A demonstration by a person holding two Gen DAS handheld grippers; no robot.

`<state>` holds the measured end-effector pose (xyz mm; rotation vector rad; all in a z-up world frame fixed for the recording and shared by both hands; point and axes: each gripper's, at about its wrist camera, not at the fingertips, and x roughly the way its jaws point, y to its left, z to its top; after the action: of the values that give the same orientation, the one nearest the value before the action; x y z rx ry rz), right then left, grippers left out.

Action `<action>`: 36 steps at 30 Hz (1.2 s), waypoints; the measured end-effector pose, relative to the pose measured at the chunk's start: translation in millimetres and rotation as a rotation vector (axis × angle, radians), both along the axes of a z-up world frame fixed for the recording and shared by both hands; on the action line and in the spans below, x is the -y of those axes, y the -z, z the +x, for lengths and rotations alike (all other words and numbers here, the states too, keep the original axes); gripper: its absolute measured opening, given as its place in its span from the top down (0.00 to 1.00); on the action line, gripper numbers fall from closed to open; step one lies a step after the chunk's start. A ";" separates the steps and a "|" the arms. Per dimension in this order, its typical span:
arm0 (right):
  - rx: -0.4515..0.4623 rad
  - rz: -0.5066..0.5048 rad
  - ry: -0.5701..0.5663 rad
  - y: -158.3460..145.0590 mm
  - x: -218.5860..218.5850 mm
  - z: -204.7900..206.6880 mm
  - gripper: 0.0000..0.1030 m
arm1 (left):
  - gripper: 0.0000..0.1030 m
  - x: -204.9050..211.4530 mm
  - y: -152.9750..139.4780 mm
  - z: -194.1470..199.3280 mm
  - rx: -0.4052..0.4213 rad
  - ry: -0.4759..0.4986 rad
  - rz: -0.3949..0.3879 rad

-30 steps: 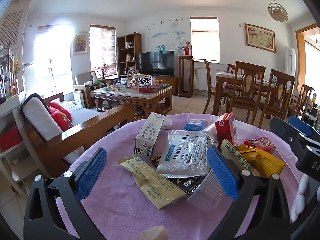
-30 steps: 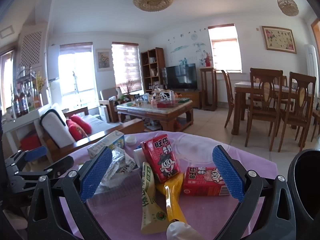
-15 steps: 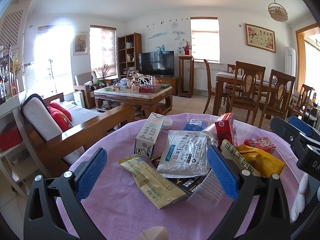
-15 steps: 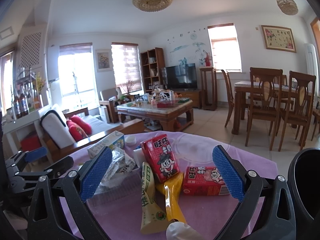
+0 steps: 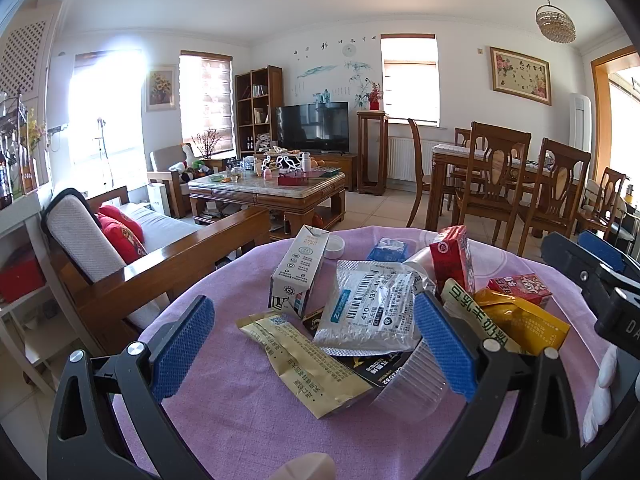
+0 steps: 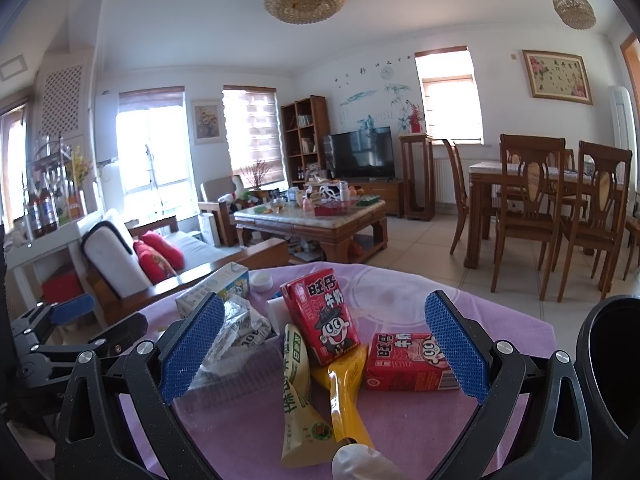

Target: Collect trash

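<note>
Trash lies in a pile on a round table with a purple cloth (image 5: pixel 224 420). In the left wrist view I see a white carton (image 5: pixel 298 270), a silver pouch (image 5: pixel 370 312), a tan wrapper (image 5: pixel 308 364), a clear plastic cup (image 5: pixel 412 380) and a red carton (image 5: pixel 452 260). My left gripper (image 5: pixel 312 344) hovers open over the tan wrapper. In the right wrist view a red milk carton (image 6: pixel 320 316) stands tilted, another red carton (image 6: pixel 404 362) lies flat, with a yellow wrapper (image 6: pixel 344 392) and a green-white wrapper (image 6: pixel 298 392) in front. My right gripper (image 6: pixel 324 352) is open around them, holding nothing.
A black bin (image 6: pixel 608 380) sits at the right edge of the right wrist view. A wooden sofa (image 5: pixel 152 264) stands left of the table, a coffee table (image 5: pixel 268 192) behind, dining chairs (image 5: pixel 492 184) to the right. A small white lid (image 5: pixel 334 246) lies at the table's far side.
</note>
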<state>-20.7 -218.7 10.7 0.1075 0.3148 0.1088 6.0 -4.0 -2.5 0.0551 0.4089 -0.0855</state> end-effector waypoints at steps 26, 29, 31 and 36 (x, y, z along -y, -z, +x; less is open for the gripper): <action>-0.099 -0.074 -0.026 -18.4 16.5 23.1 0.04 | 0.05 -49.3 -14.3 95.0 -0.331 0.102 -0.193; -0.139 -0.105 -0.071 -25.9 25.9 40.0 0.04 | 0.05 -43.0 -13.3 140.5 -0.414 0.119 -0.115; -0.189 -0.090 -0.133 -25.5 31.7 57.2 0.04 | 0.05 -35.7 -7.4 162.1 -0.434 0.128 -0.053; -0.297 -0.112 -0.266 -12.1 23.9 102.0 0.04 | 0.05 -15.9 11.5 197.9 -0.474 0.134 0.064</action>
<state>81.3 -242.6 22.8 -0.0305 0.6308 0.3398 203.8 11.9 -14.0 0.1266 0.8819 -0.2196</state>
